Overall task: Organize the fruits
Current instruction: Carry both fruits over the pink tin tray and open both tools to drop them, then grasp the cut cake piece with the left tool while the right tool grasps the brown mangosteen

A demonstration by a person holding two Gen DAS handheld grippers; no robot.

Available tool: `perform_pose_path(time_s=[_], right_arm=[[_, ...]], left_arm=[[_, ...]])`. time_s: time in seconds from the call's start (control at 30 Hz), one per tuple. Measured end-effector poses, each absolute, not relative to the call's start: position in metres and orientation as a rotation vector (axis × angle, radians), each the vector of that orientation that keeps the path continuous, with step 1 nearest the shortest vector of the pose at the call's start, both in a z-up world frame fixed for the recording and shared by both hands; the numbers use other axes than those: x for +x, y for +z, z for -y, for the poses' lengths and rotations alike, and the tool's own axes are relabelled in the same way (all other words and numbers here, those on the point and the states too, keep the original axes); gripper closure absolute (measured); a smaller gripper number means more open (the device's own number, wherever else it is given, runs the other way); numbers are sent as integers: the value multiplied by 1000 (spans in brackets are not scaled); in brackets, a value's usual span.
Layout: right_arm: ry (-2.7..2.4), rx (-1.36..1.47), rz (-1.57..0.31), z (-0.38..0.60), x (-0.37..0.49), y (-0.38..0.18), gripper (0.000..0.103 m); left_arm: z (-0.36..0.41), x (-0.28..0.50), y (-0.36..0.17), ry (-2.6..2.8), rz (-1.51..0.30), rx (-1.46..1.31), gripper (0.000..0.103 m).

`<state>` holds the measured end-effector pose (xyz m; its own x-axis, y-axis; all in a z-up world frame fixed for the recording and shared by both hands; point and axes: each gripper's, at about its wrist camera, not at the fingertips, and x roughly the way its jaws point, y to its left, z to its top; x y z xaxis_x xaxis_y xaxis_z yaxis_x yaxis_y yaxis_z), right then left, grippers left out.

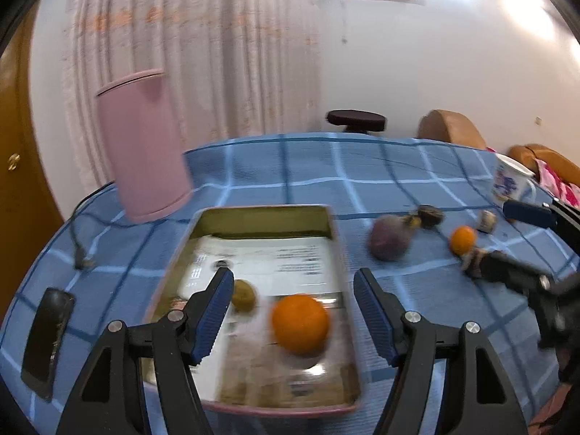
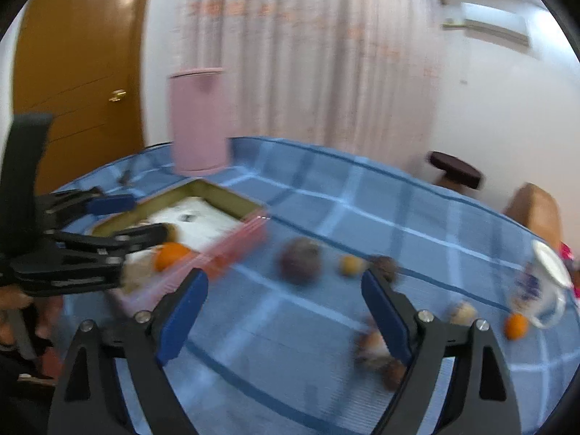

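The pink tray lies under and ahead of the left gripper, whose jaws stand wide apart and grip nothing; the big orange rests in the tray between its blue pads, touching neither, and a small greenish fruit sits just beside the left pad. The right gripper is also open and empty over the blue checked cloth, with the purple fruit ahead of it between the fingers, a small orange far to its right beside the white mug.

The left gripper points downward at a slant, jaws spread wide with nothing pressed between its blue pads. Just to its right, the right gripper tilts likewise, jaws wide, gripping nothing.
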<state>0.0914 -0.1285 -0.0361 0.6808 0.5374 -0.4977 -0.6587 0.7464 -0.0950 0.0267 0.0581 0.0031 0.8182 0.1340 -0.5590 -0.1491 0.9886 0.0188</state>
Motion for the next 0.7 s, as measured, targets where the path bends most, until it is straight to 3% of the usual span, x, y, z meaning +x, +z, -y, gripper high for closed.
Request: perform_pose_path(time_s=[0.37, 0.6, 0.7], right_arm=[[519, -256, -564, 197, 129, -65, 16], [552, -236, -665, 203, 143, -83, 42], [586, -227, -687, 203, 144, -85, 44]], left_arm=[[21, 59, -1, 14, -629, 62, 33], [45, 76, -8, -58, -660, 55, 33], [50, 83, -14, -73, -680, 43, 33]])
